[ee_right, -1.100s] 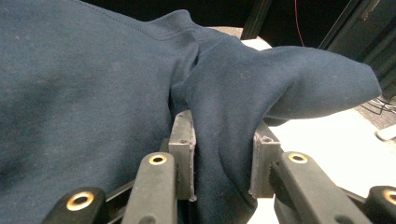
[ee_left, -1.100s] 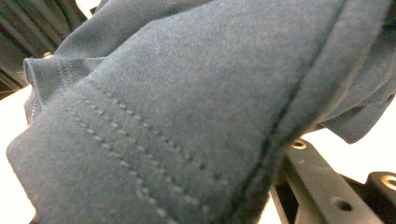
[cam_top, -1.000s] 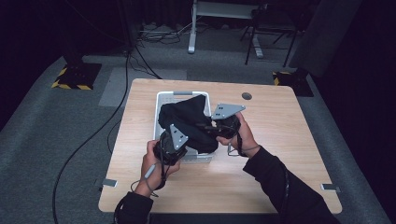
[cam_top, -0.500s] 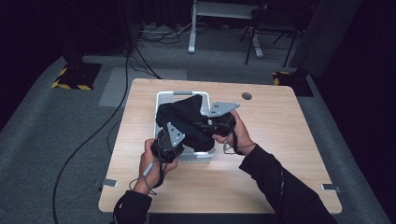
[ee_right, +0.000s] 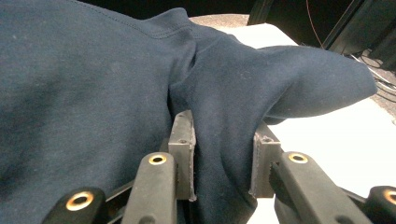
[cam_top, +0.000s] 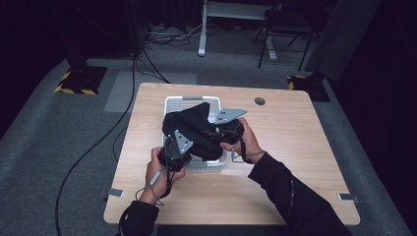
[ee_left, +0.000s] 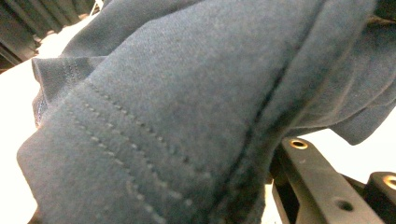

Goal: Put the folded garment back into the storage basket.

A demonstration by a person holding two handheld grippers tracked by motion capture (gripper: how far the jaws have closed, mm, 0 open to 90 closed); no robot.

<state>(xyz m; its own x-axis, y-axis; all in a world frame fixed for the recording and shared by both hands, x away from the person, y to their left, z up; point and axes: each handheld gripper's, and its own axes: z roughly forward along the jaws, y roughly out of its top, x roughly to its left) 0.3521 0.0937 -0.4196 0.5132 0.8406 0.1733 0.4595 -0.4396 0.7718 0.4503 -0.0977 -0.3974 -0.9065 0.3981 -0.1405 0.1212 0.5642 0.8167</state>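
1. High view shows the dark garment bunched between my two grippers, lifted just over the white basket at the middle of the wooden table.
2. My left gripper sits at the near-left end of the bundle, my right gripper at its right side, a hand behind each.
3. Right gripper view: my jaws are clamped on a thick fold of the navy cloth, which bulges between the two pads and runs on past them.
4. Left gripper view: a stitched hem drapes close over the lens and hides the jaw tips; judging by the cloth hanging taut from that end, I take this gripper to be closed on it too.
5. Handling, as I judge it: soft, limp, light knit, not slippery or fragile. It sags wherever unsupported, so hems and seams are the best places to pinch.
6. The gripper views give stitching and the fold in the jaws; the high view gives the whole bundle's place over the basket.
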